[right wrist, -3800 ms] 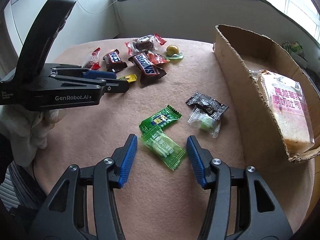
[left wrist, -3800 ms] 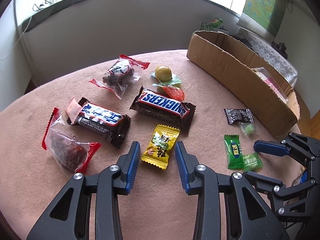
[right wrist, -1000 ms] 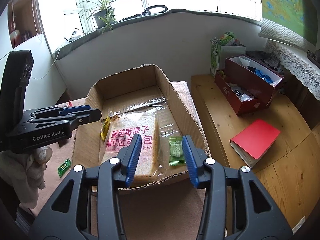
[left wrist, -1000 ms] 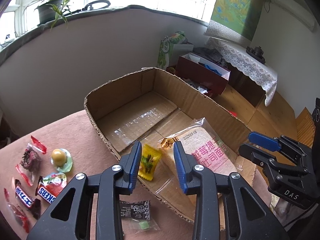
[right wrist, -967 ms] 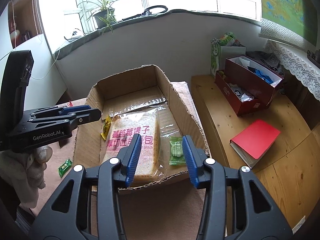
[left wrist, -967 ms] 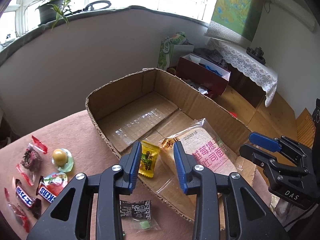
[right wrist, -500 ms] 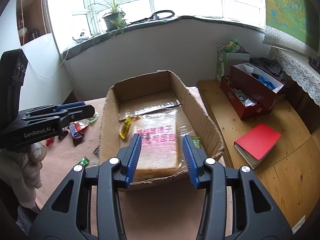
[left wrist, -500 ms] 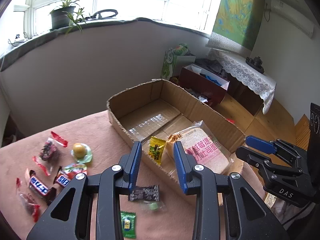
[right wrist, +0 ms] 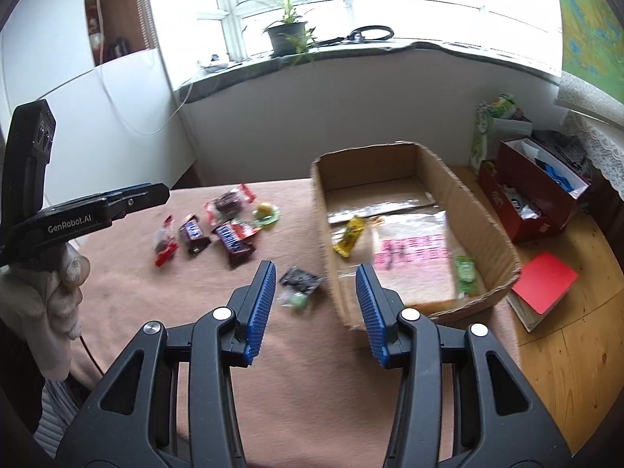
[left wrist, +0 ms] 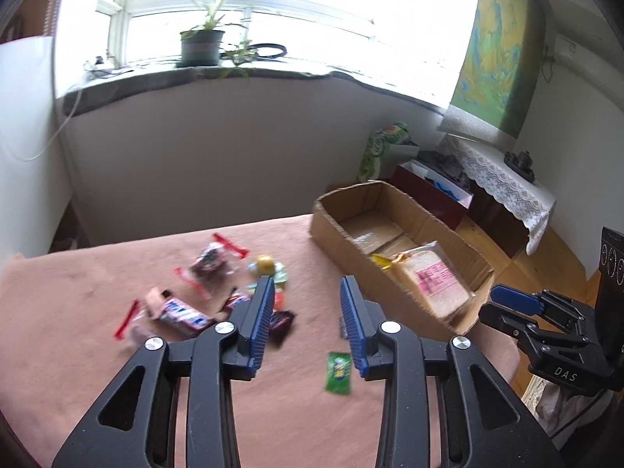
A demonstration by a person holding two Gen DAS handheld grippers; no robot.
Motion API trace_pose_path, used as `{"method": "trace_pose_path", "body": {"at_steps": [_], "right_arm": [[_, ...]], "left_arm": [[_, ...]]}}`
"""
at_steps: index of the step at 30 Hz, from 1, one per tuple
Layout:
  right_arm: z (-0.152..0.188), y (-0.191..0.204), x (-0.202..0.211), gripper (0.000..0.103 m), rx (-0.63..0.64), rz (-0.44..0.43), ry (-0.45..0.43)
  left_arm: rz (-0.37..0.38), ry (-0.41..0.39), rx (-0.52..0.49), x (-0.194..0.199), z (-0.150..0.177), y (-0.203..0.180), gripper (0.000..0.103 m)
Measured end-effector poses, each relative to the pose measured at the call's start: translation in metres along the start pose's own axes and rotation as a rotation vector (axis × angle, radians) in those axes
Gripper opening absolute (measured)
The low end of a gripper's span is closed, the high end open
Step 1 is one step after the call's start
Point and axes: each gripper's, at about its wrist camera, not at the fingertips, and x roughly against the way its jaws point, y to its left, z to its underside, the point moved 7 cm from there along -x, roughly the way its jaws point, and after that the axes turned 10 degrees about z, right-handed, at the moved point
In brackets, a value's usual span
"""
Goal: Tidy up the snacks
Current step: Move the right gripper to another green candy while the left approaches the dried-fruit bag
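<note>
Both grippers are hovering over the table [right wrist: 273,409], jaws spread wide, gripping nothing. Yellow candy [right wrist: 350,236] and green candy [right wrist: 465,273] are lying inside the cardboard box [right wrist: 487,230]. Next pick looks like the green sachet [left wrist: 338,372], near the left gripper [left wrist: 308,323]; right gripper [right wrist: 316,308] is nearest the black-wrapped candy [right wrist: 302,279].

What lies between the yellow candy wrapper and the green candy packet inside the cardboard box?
In the right wrist view, the wrapped bread loaf with pink print lies between the yellow candy wrapper and the green candy packet in the cardboard box.
</note>
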Motion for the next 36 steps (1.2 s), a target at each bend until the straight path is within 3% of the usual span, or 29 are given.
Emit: {"method": "trace_pose_path", "body": {"at_steps": [7, 16, 30, 36], "right_arm": [[0.027, 0.052, -0.021, 0.045, 0.038, -0.058, 0.08], [0.053, 0.079, -0.065, 0.045, 0.02, -0.061, 0.192], [0.063, 0.086, -0.106, 0.045, -0.05, -0.09, 0.297], [0.055, 0.088, -0.117, 0.045, -0.046, -0.06, 0.296]], "left_arm": [[-0.074, -0.004, 0.111, 0.031, 0.032, 0.059, 0.039], [-0.136, 0.043, 0.248, 0.038, 0.068, 0.122, 0.046], [-0.067, 0.092, 0.46, -0.004, 0.073, 0.164, 0.048], [-0.086, 0.114, 0.492, -0.017, 0.074, 0.172, 0.049]]}}
